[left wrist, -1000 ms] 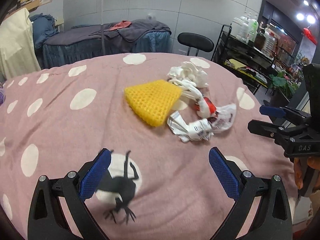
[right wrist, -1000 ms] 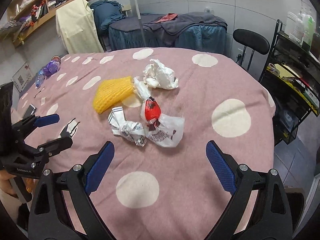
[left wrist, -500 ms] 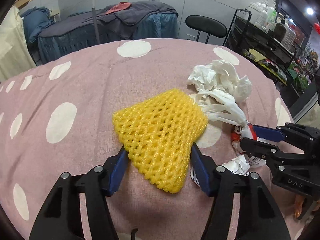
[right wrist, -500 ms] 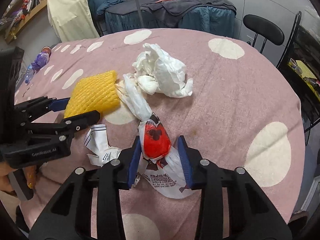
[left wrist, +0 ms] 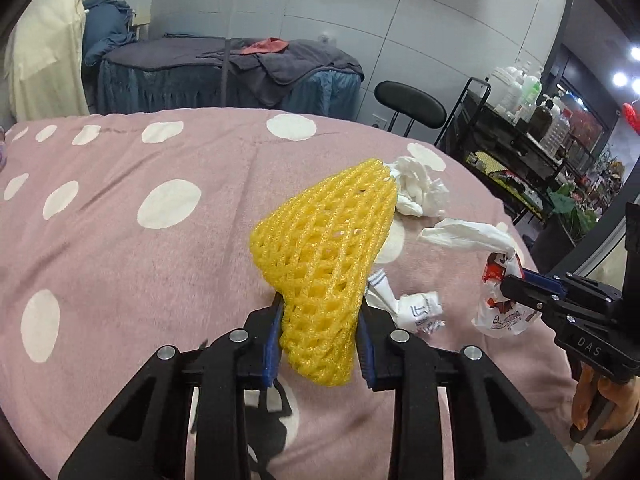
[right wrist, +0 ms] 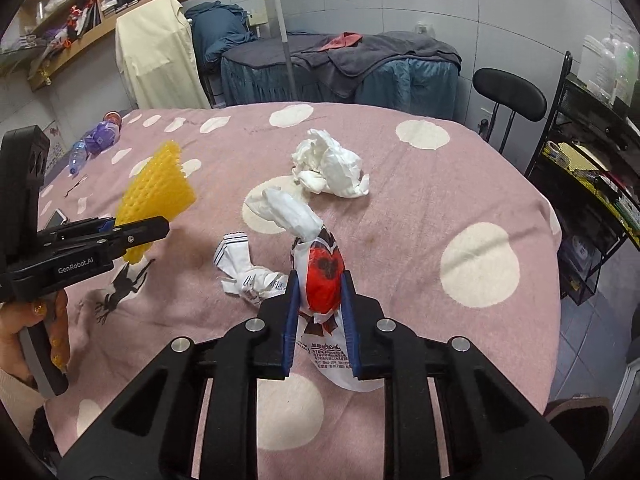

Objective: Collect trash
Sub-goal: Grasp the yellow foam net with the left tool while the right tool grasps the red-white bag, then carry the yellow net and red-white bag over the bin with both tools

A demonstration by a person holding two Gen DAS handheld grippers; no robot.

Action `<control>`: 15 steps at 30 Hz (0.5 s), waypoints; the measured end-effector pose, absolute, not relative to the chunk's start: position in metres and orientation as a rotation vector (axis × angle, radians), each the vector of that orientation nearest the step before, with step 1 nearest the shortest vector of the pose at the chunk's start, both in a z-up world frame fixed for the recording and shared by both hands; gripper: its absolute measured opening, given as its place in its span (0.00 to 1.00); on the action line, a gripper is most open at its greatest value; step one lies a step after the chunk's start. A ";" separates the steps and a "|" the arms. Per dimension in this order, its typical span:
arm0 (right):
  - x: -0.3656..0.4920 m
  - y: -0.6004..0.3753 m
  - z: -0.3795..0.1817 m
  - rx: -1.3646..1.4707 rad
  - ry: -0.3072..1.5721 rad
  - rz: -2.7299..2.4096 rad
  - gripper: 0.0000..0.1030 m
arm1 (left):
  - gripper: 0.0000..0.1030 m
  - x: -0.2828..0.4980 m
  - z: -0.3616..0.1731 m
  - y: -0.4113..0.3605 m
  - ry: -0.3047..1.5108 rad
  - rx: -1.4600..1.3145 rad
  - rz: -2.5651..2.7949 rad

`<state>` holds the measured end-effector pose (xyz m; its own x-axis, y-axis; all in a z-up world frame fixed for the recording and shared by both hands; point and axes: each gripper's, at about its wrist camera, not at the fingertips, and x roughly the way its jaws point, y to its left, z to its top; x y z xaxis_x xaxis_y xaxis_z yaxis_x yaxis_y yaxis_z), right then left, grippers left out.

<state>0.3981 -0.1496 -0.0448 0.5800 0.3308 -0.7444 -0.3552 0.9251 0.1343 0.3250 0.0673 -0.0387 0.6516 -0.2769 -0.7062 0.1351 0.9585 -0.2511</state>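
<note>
A: Left wrist view first. What does the left claw have?

B: Its jaws are closing on the yellow foam net, blue pads pressing both sides of the narrow end. The net's long axis runs up toward one o'clock, wide mouth farthest from the claw, and most of it looks lifted off the pink dotted surface.

A: And the rest of the trash there?

B: A crumpled white tissue sits at one o'clock beyond the net. A twisted printed wrapper lies just right of the claw, at about two o'clock. At three o'clock the right claw pinches a white plastic bag.

A: Now the right wrist view.

B: The right claw is closing too, pads squeezing the bag at its red-printed middle. The bag stands nearly upright, its twisted white neck leaning toward eleven o'clock. The wrapper lies at ten o'clock, touching the bag's base; the tissue at twelve, well apart. The left claw with the net is at nine o'clock.

A: Which hand suits the leftovers?

B: I judge the wrapper lies between both claws and the tissue is nearer the right, but both are full.
</note>
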 end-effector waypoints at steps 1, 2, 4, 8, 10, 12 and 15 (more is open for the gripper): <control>0.392 -0.152 -0.042 -0.025 0.861 0.404 0.20 | 0.29 0.318 -0.035 0.067 0.820 -0.197 -0.241; 0.385 -0.156 -0.039 -0.019 0.855 0.406 0.20 | 0.29 0.310 -0.032 0.066 0.808 -0.204 -0.241; 0.373 -0.163 -0.035 -0.010 0.844 0.403 0.20 | 0.29 0.296 -0.028 0.065 0.790 -0.207 -0.242; 0.349 -0.182 -0.027 0.044 0.831 0.399 0.20 | 0.29 0.272 -0.018 0.057 0.760 -0.203 -0.272; 0.338 -0.190 -0.023 0.062 0.819 0.393 0.20 | 0.29 0.260 -0.014 0.051 0.747 -0.199 -0.294; 0.325 -0.200 -0.019 0.080 0.803 0.387 0.20 | 0.29 0.250 -0.010 0.045 0.735 -0.199 -0.321; 0.309 -0.213 -0.015 0.094 0.786 0.373 0.20 | 0.29 0.231 -0.006 0.036 0.720 -0.209 -0.356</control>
